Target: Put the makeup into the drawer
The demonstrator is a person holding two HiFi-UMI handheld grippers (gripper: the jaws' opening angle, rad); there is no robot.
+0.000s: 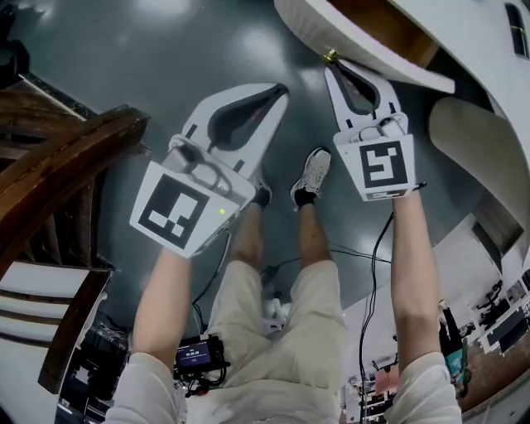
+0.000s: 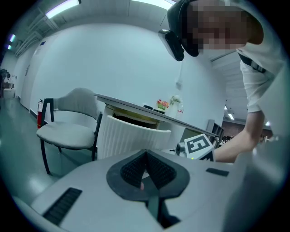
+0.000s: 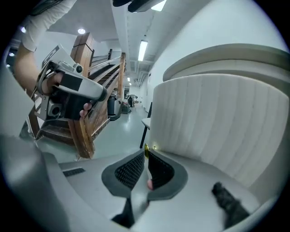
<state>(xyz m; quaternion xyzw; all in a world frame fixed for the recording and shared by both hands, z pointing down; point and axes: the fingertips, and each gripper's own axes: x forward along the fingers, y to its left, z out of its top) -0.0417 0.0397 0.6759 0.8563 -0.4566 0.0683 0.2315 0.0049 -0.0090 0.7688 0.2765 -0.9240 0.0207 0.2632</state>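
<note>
- The right gripper (image 3: 146, 153) has its jaws drawn narrow, their tips pinched on the small round gold knob (image 3: 146, 147) at the middle of the curved, white, ribbed drawer front (image 3: 213, 118).
- In the head view the drawer stands partly out from the desk, with its brown wooden inside (image 1: 373, 21) showing past the white front.
- The knob lies dead ahead of the right gripper, in line with its long axis. Any pull or push on the drawer therefore runs straight along that gripper, toward or away from the person.
- The left gripper (image 1: 280, 89) hangs just to the left of the right one, over the glossy grey floor (image 1: 166, 58). Its jaws are closed together with nothing between them.
- Neither gripper carries the makeup. In the left gripper view, a few small items (image 2: 161, 104) sit on the thin white desktop (image 2: 127, 106) above the drawer. They are too small to say which of them are makeup.
- Those items lie above and beyond the drawer front. With the right gripper taken up by the knob, the free left gripper looks the likelier one to reach for them, and it must first open.
</note>
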